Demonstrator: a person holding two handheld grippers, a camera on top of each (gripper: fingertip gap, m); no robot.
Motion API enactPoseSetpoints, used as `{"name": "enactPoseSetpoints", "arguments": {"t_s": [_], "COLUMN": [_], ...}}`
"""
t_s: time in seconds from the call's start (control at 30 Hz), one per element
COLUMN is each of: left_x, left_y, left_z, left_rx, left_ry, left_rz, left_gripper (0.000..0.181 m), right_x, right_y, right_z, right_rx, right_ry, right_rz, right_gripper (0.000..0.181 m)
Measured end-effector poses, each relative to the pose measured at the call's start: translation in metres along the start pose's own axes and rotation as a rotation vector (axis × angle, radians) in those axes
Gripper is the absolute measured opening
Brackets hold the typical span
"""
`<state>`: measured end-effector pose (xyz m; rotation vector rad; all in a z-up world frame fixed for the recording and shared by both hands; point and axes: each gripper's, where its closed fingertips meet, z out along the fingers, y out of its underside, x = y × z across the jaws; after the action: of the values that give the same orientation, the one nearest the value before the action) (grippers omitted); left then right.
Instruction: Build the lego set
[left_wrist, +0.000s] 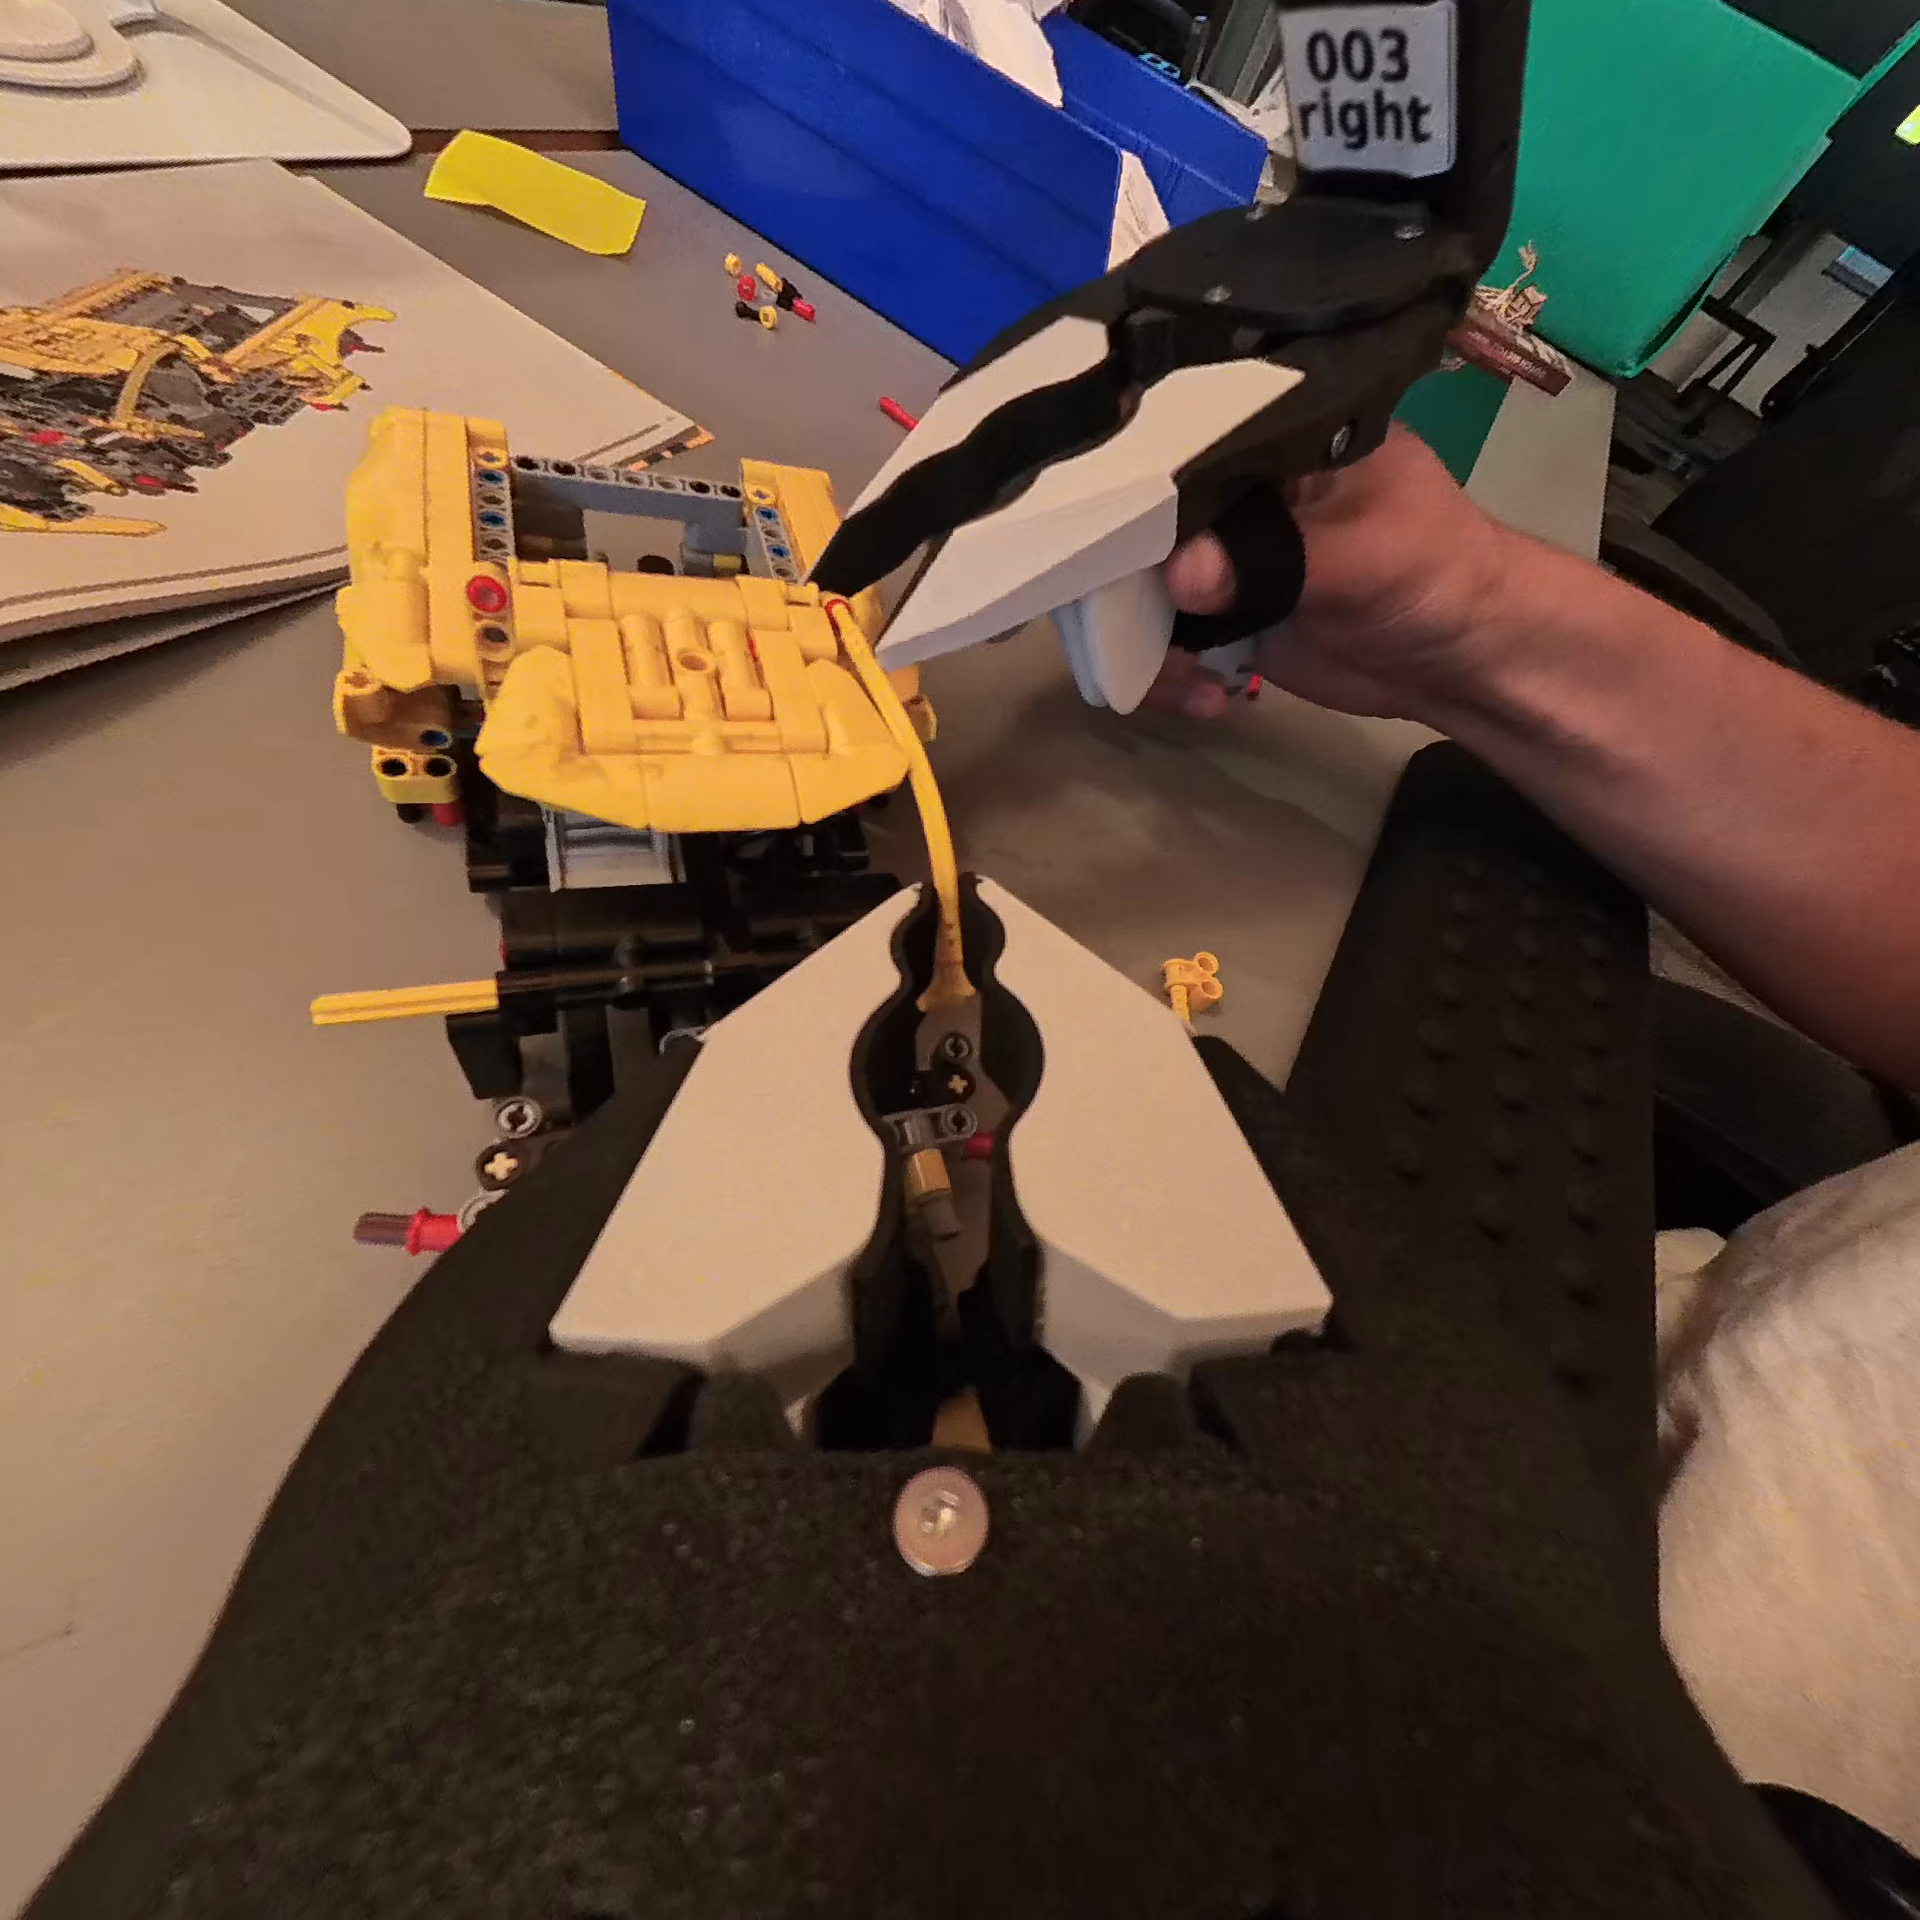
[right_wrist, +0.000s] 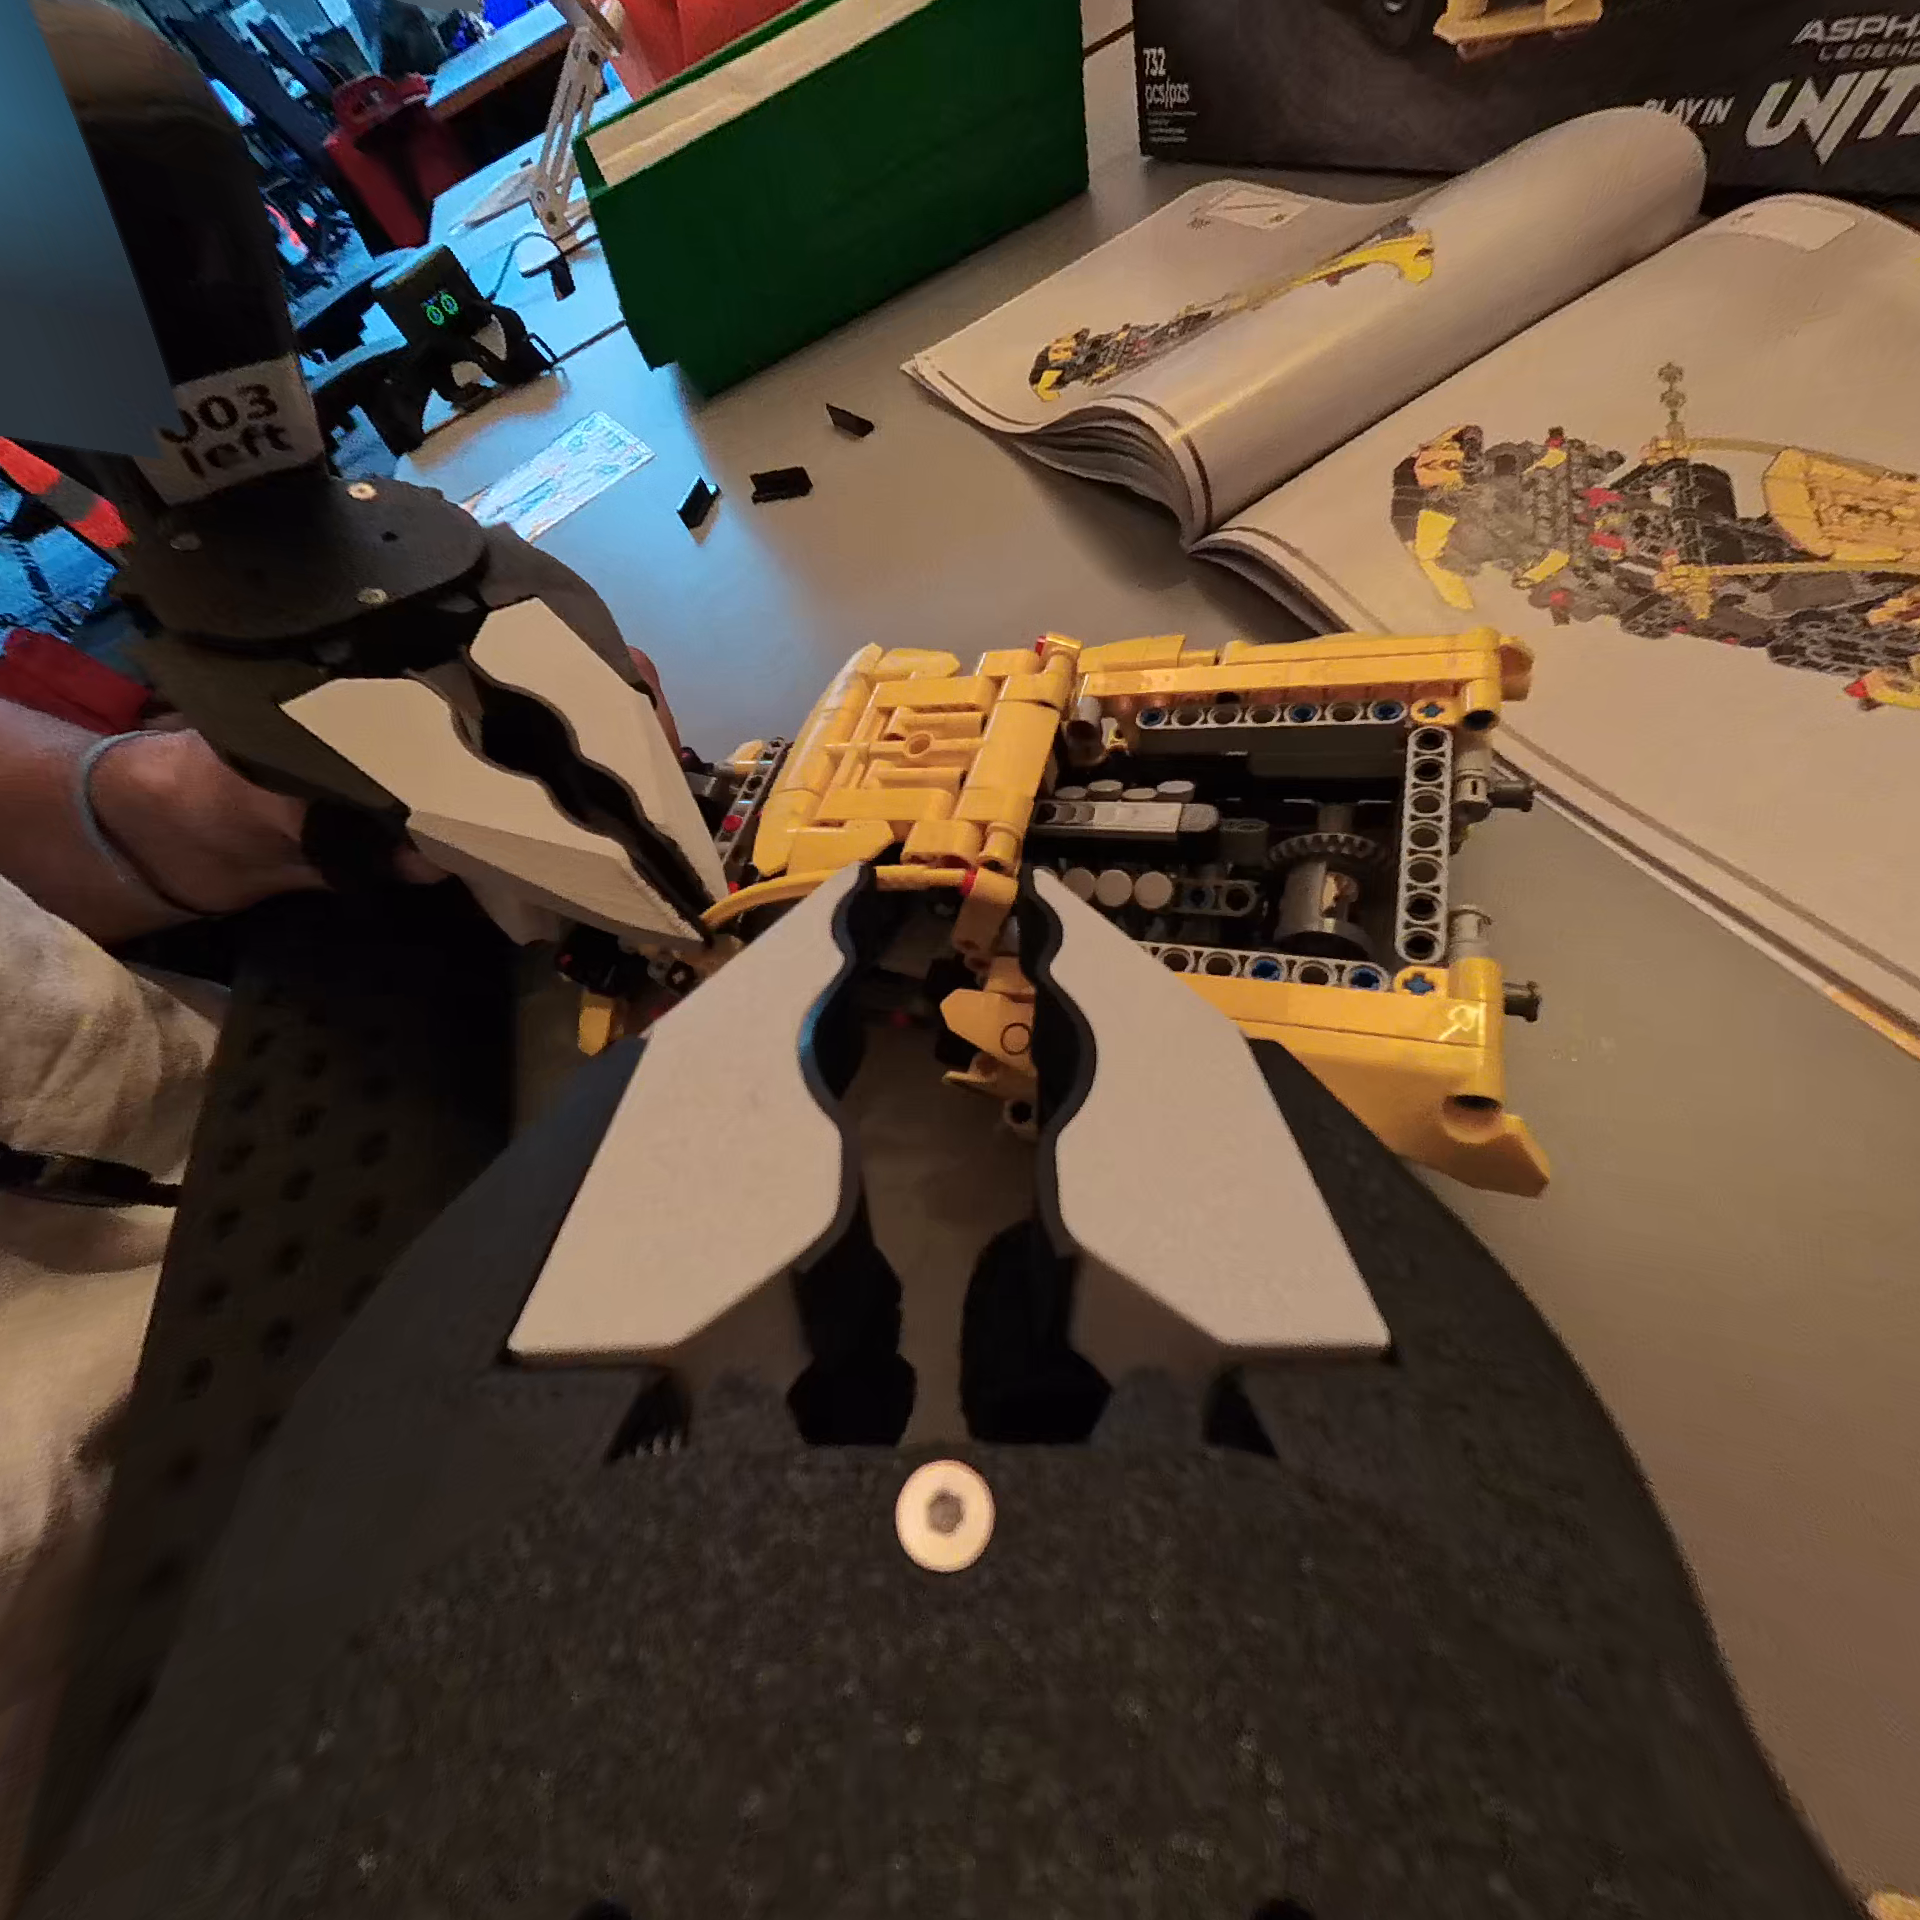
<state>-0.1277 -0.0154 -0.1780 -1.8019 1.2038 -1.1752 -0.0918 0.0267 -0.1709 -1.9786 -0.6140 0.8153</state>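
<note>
The half-built yellow model (left_wrist: 634, 665) lies on the grey counter (left_wrist: 208, 935), and everything here is placed from it. A thin yellow hose (left_wrist: 928, 800) rises from a red pin at the model's top edge, on the side nearer to the person, and bends down toward the left tongs (left_wrist: 948, 904). The left tongs are pressed together on the free end of this hose; the hose end shows in the narrow gap between the two grey fingers (left_wrist: 790, 1122). So the long axis of the hose runs from the model toward the left tongs, almost in line with their fingers. The right tongs (right_wrist: 940, 883) stand at the same side of the model, close to the fixed end of the hose, and they are spread with nothing between them; in the left wrist view their tips (left_wrist: 842, 577) almost touch the model beside the red pin. It seems that the step in hand is to route or plug in the free end of the hose. For this, the left hand is the nearer one, and the right tongs could steady the model. The open booklet (right_wrist: 1558, 436) lies beyond the model, and small loose pieces (left_wrist: 769, 291) lie well apart behind it.
</note>
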Motion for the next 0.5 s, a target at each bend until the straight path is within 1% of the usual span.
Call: {"name": "enactPoseSetpoints", "arguments": {"t_s": [0.07,0.17,0.2,0.37,0.43,0.5], "left_x": [0.000,0.000,0.000,0.000,0.000,0.000], "left_y": [0.000,-0.001,-0.001,-0.001,-0.001,-0.001], "left_z": [0.000,0.000,-0.001,0.000,0.000,0.000], "left_rx": [0.003,0.007,0.007,0.007,0.006,0.005], "left_ry": [0.002,0.005,0.005,0.005,0.005,0.004], "left_rz": [-0.004,-0.007,-0.009,-0.009,-0.009,-0.009], "left_gripper": [0.003,0.003,0.003,0.003,0.003,0.003], "right_x": [0.000,-0.001,-0.004,-0.003,-0.004,-0.014], "right_y": [-0.001,-0.007,-0.007,-0.006,-0.010,-0.016], "right_z": [-0.001,-0.005,-0.005,-0.012,-0.016,-0.020], "right_rx": [-0.006,0.018,0.012,-0.109,-0.152,-0.167], "right_ry": [0.032,0.101,0.102,0.203,0.223,0.198], "right_rz": [-0.058,-0.232,-0.282,-0.526,-0.576,-0.570], "right_gripper": [0.026,0.027,0.027,0.026,0.023,0.020]}}
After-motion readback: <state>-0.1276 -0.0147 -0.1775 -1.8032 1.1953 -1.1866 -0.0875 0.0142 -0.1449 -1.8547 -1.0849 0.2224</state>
